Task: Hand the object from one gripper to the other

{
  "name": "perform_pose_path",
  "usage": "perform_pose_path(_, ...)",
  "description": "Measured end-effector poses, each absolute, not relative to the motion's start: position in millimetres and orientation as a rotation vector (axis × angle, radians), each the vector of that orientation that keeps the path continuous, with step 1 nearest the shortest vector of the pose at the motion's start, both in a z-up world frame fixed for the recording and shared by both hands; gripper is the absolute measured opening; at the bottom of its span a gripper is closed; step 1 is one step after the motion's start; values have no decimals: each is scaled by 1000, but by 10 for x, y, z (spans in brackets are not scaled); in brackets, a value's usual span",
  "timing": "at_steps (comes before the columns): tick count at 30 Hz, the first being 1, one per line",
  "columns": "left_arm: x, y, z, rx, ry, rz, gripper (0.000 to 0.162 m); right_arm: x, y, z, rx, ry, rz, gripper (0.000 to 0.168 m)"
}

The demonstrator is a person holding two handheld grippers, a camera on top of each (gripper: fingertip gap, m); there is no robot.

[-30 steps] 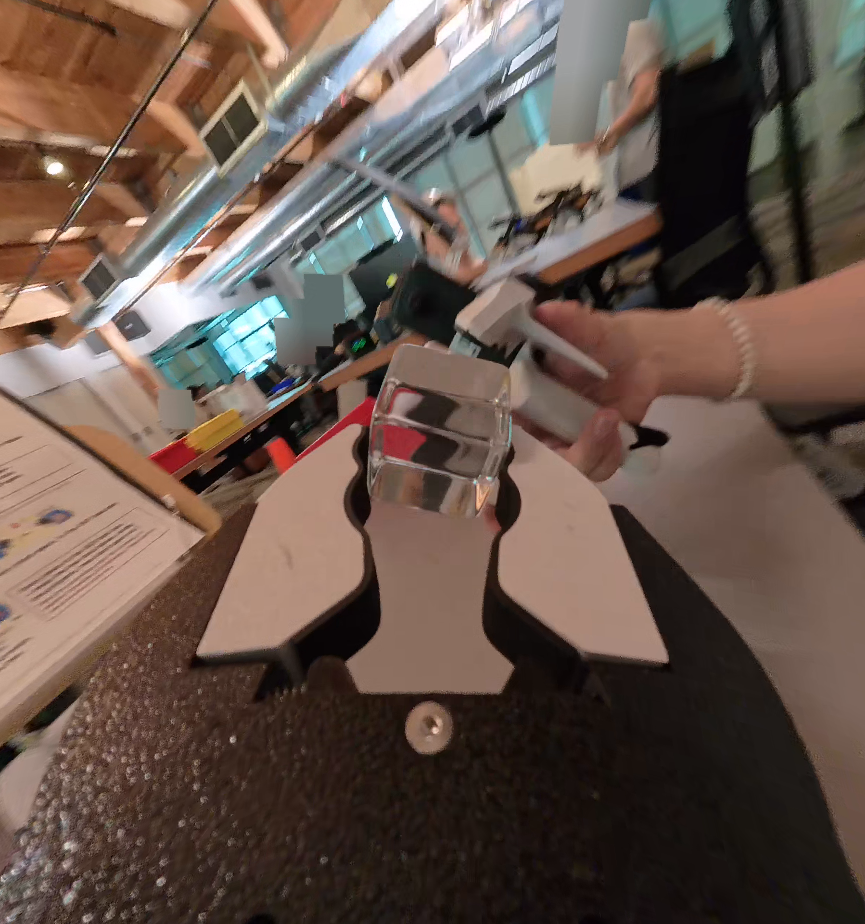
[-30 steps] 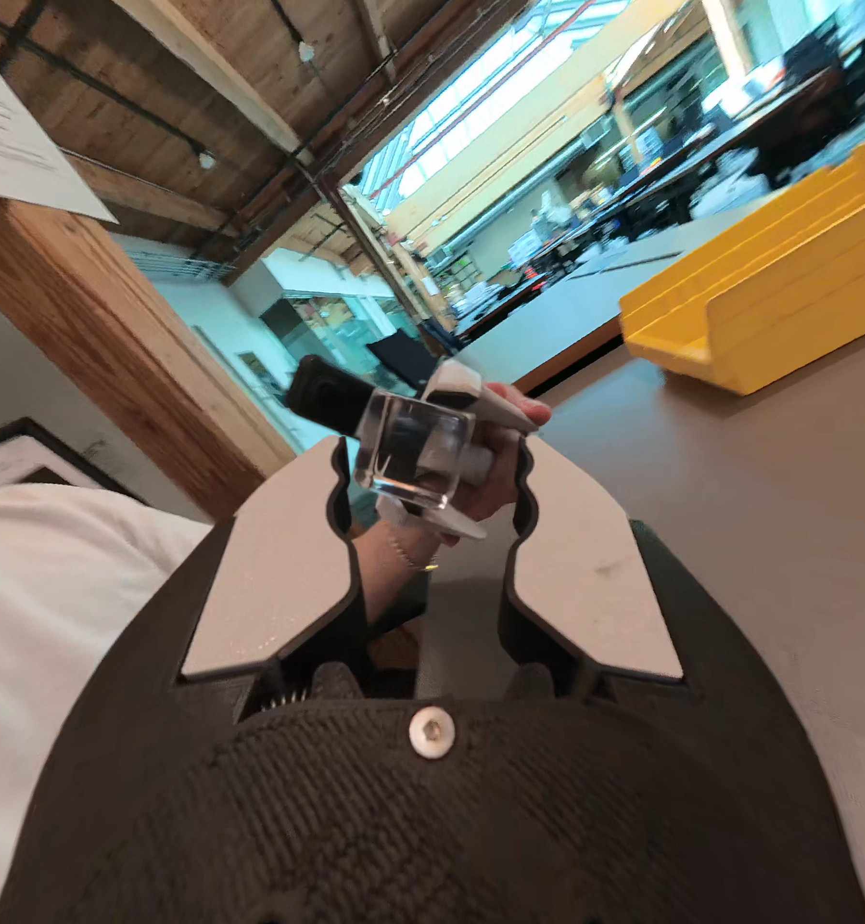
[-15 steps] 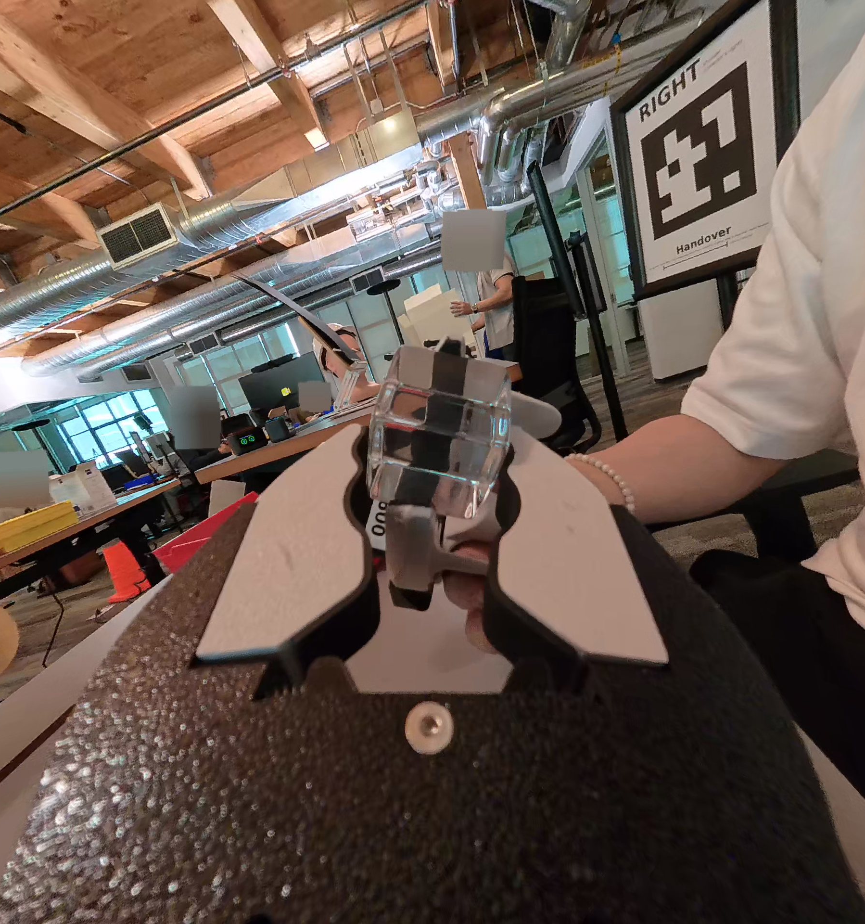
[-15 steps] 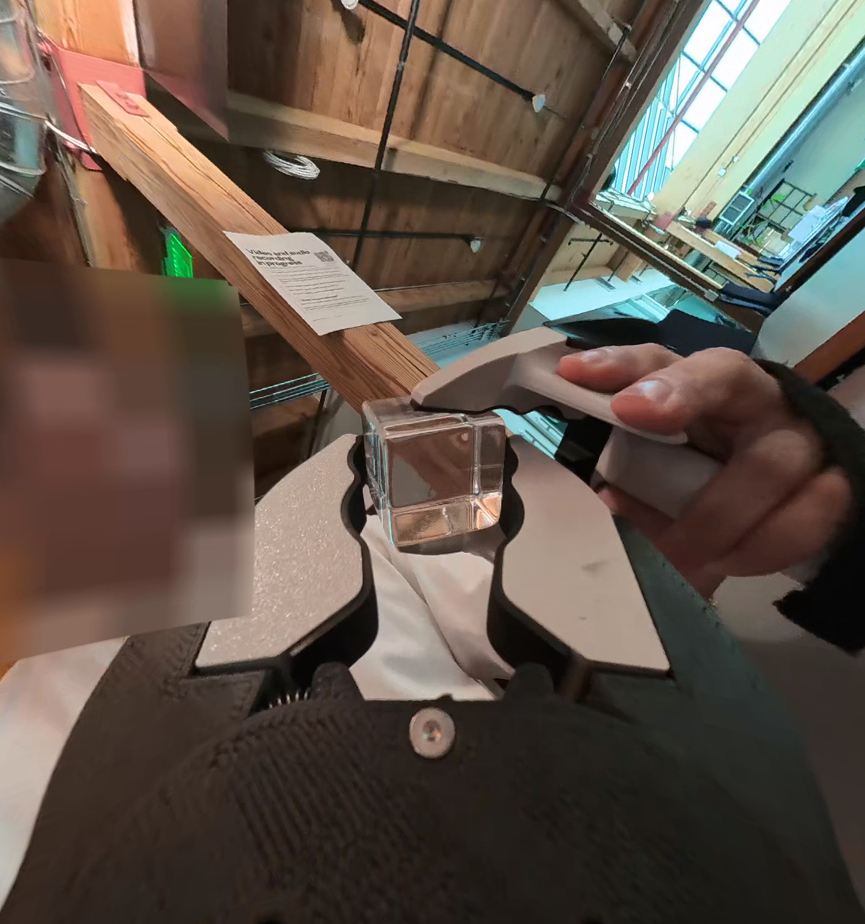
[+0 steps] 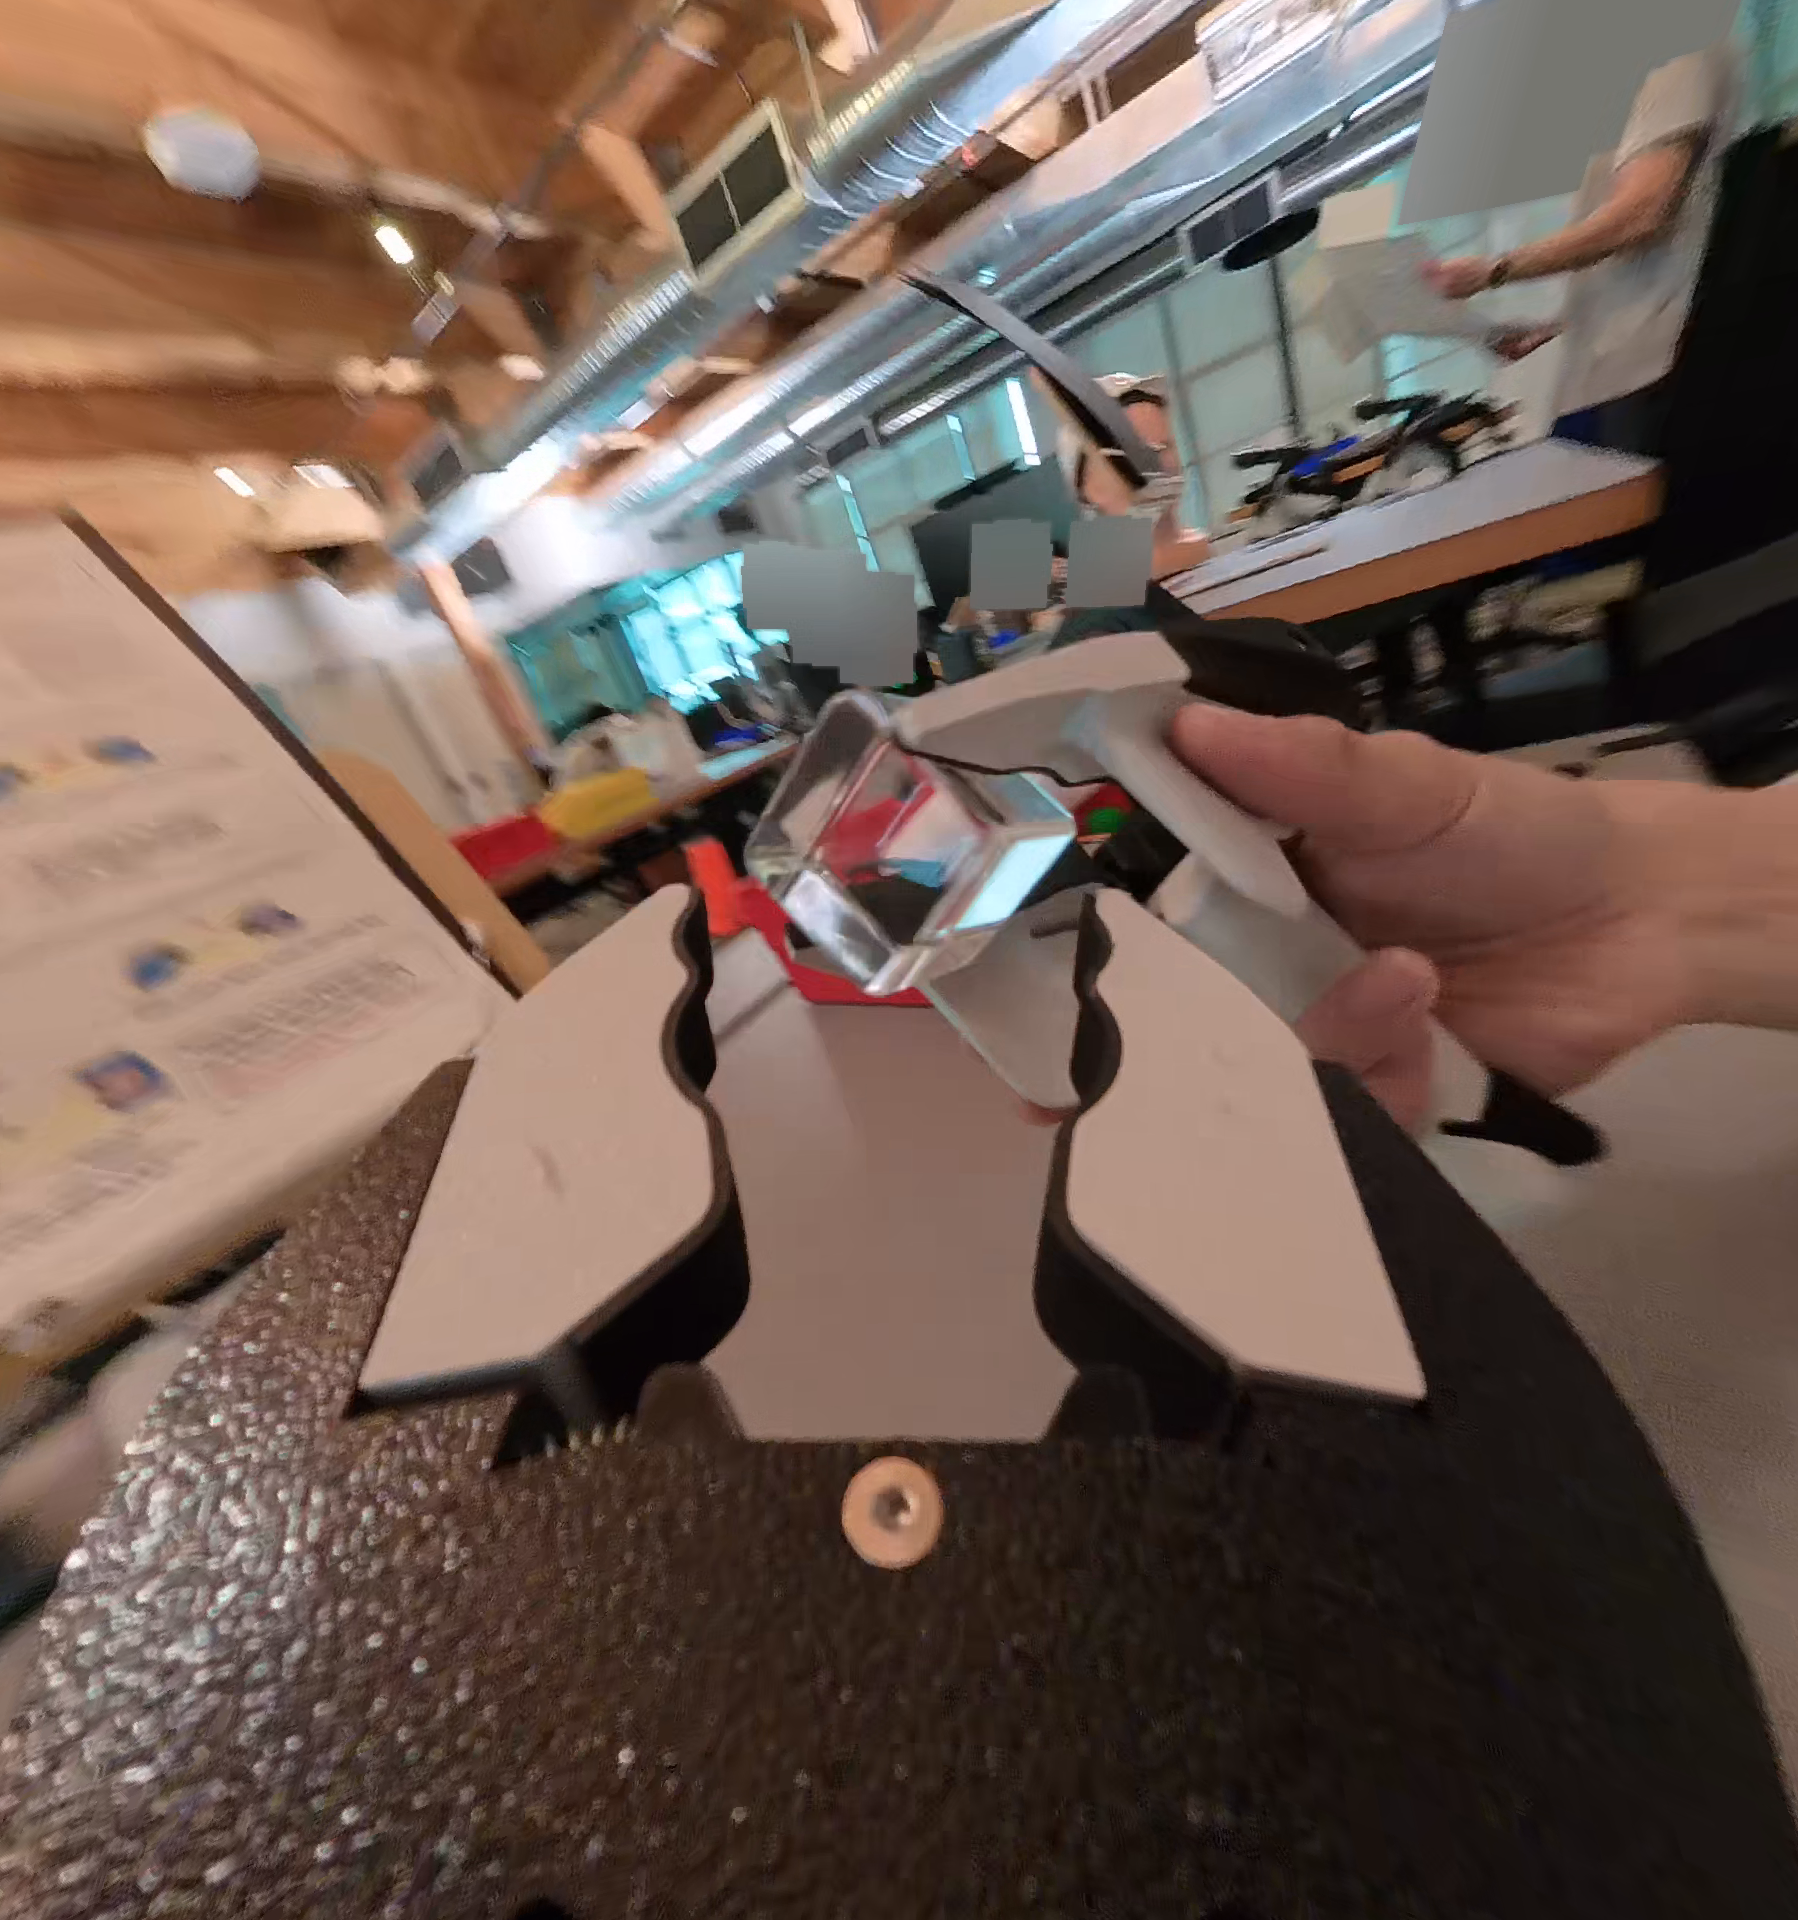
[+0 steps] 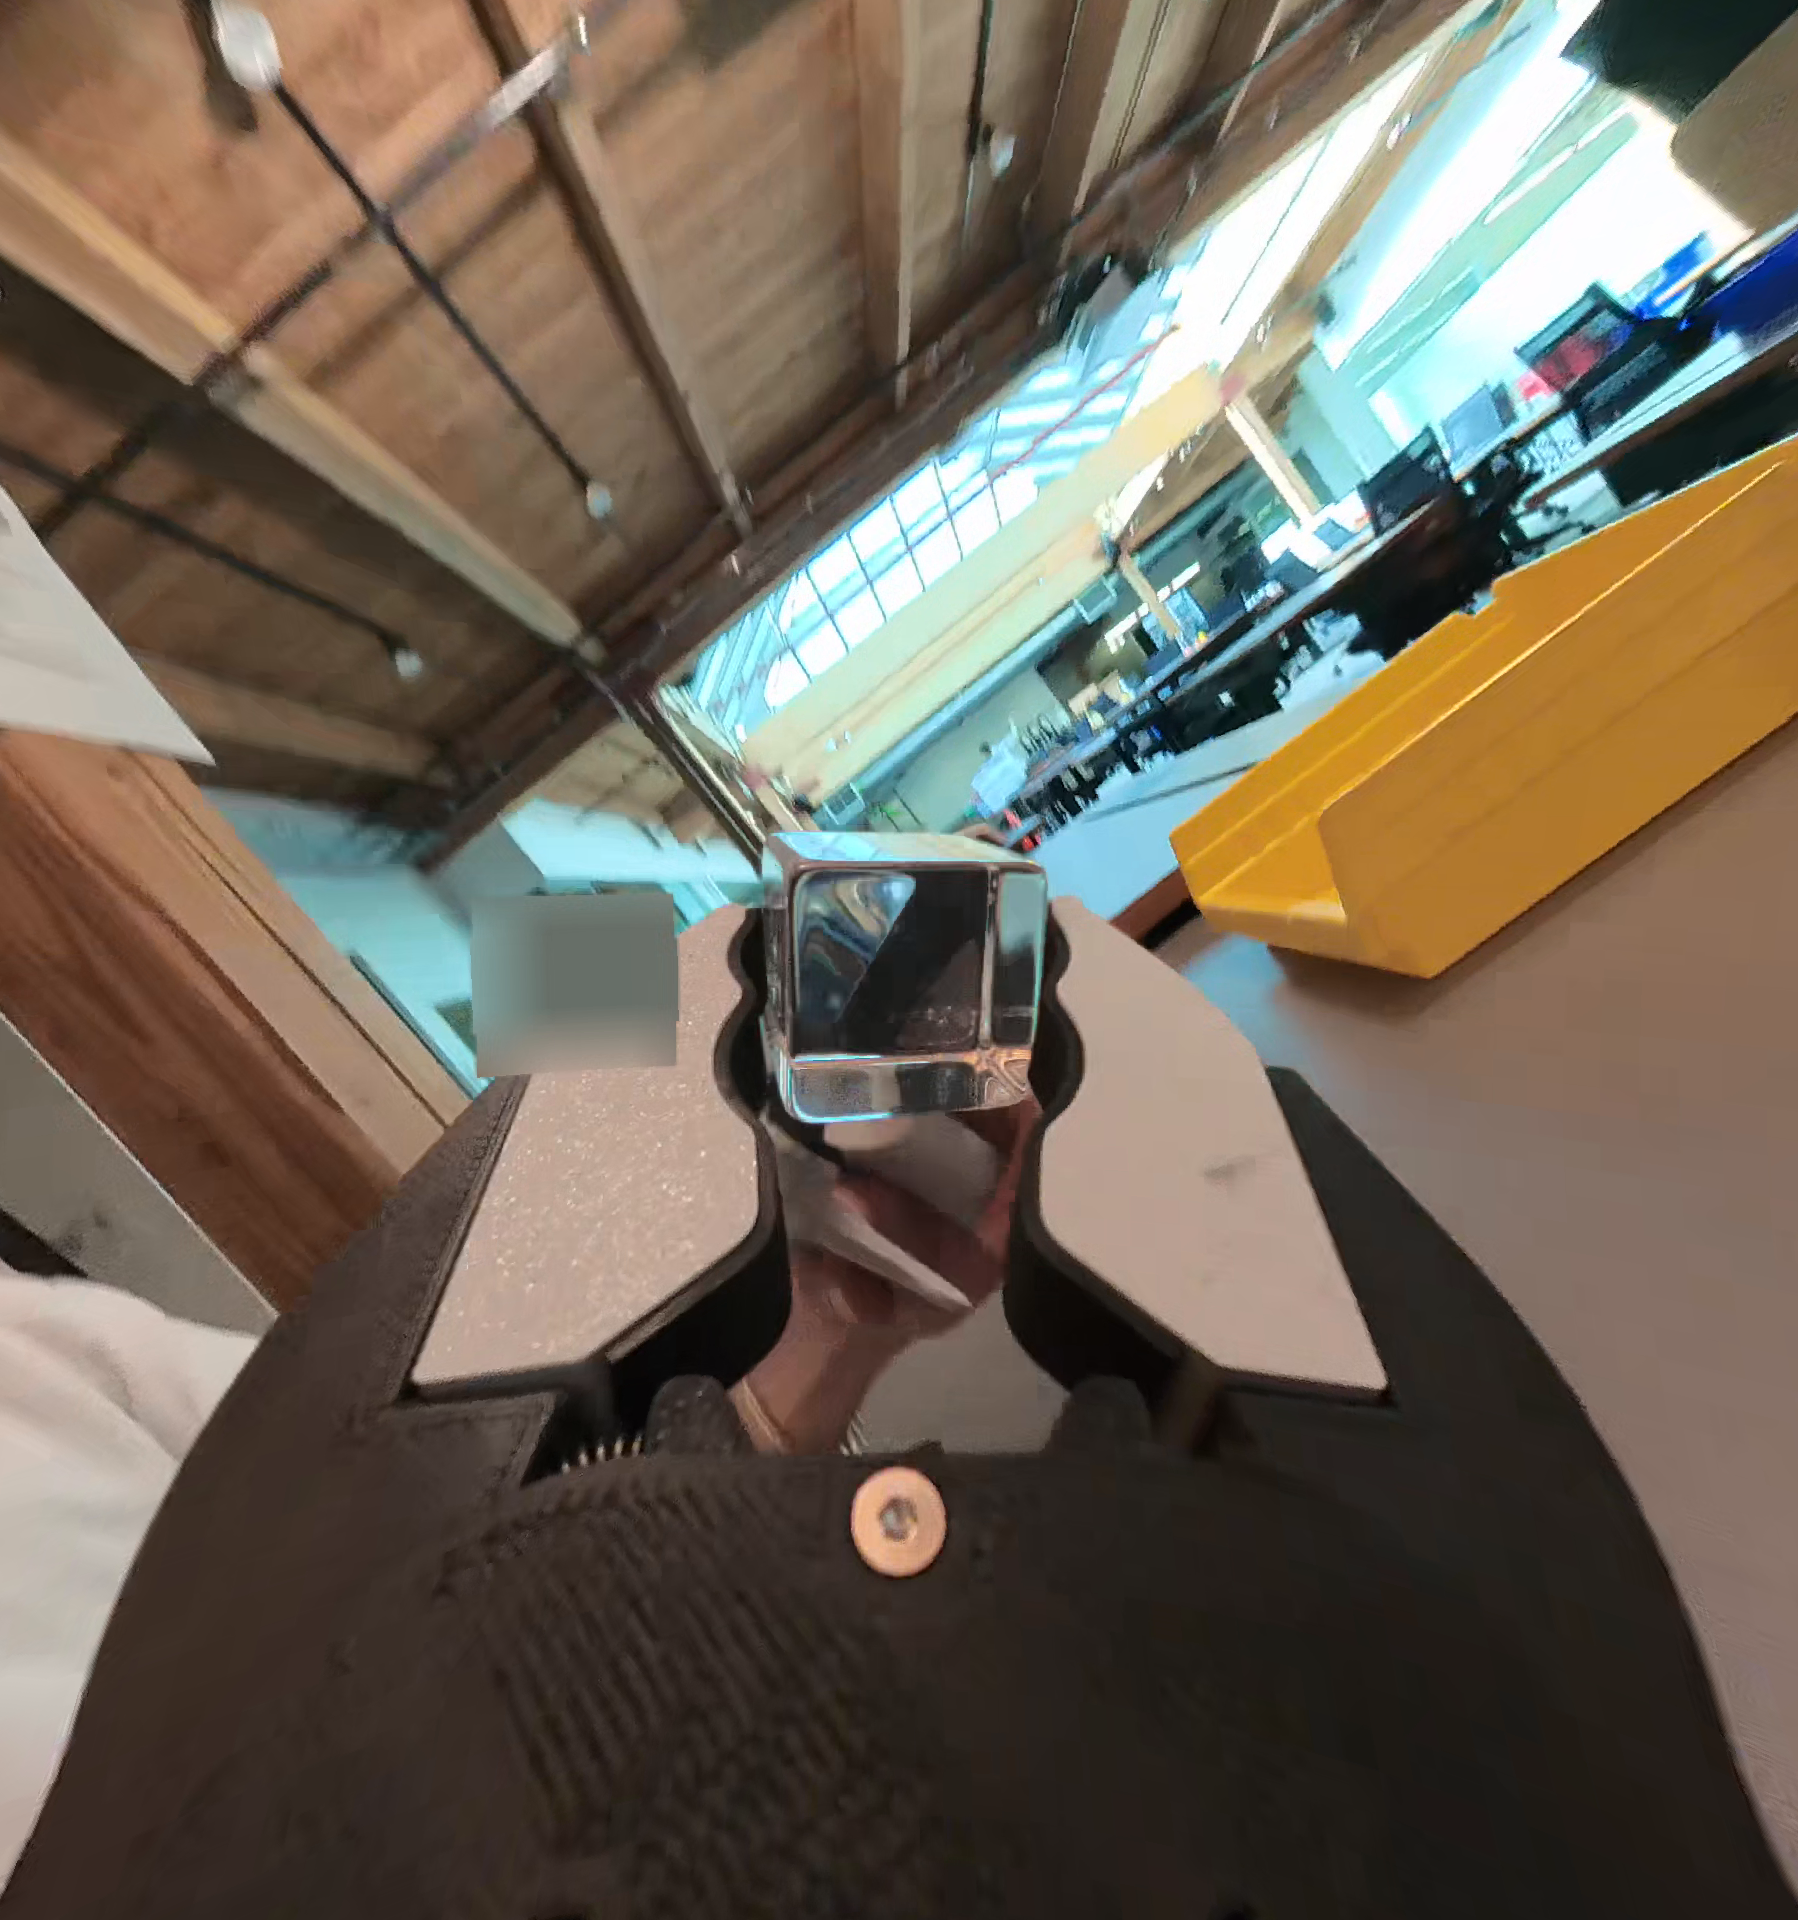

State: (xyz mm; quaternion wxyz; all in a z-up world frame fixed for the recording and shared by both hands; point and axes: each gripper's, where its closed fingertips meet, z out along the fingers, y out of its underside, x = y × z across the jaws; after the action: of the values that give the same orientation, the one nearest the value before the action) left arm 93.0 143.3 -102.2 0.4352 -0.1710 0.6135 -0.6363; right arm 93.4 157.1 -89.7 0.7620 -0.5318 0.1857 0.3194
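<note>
A clear glass-like cube [image 6: 905,987] sits clamped between my right gripper's [image 6: 900,966] two fingertips, held in the air. In the left wrist view the same cube [image 5: 905,852] is tilted and held by the right gripper's grey fingers [image 5: 1030,707], with a hand [image 5: 1446,883] on its handle. My left gripper [image 5: 890,935] is open and empty. Its fingertips stand just below and on either side of the cube, apart from it. Through the right gripper's gap I see a hand [image 6: 853,1278] with part of the left gripper.
A yellow bin [image 6: 1497,769] stands on the grey table [image 6: 1497,1143] to the right. A board with printed sheets [image 5: 147,935] is close on the left. A red bin [image 5: 843,987] lies farther off. A wooden post [image 6: 147,987] stands at left. Left and right tips are no more than a few centimetres apart.
One second ago my left gripper held the cube and the right was open. Then both gripped it. Now the left has opened and the cube stays in the right.
</note>
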Motion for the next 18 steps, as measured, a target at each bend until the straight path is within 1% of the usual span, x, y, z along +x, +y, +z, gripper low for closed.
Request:
perform_pose_path(1, 931, 1397, -1000, -388, 1479, -1509, 64, 961, 1555, -870, -1104, 440, 723, 49)
perform_pose_path(2, 939, 1374, -980, -365, 1427, -1426, 62, 977, 1543, -853, -1058, 469, 753, 48)
perform_pose_path(6, 926, 1313, -941, -262, 1265, -1099, 61, 915, 1560, -830, -982, 493, 845, 48)
perform_pose_path(8, 877, 1309, -905, -217, 1188, -975, 55, 881, 1580, -829, -983, 489, 841, 48)
perform_pose_path(10, 853, 1322, -868, -216, 1139, -897, 44, 873, 1571, -808, -955, 501, 856, 48)
perform_pose_path(18, 933, 1347, -930, -290, 1240, -964, 43, 955, 1569, -878, -989, 515, 834, 46)
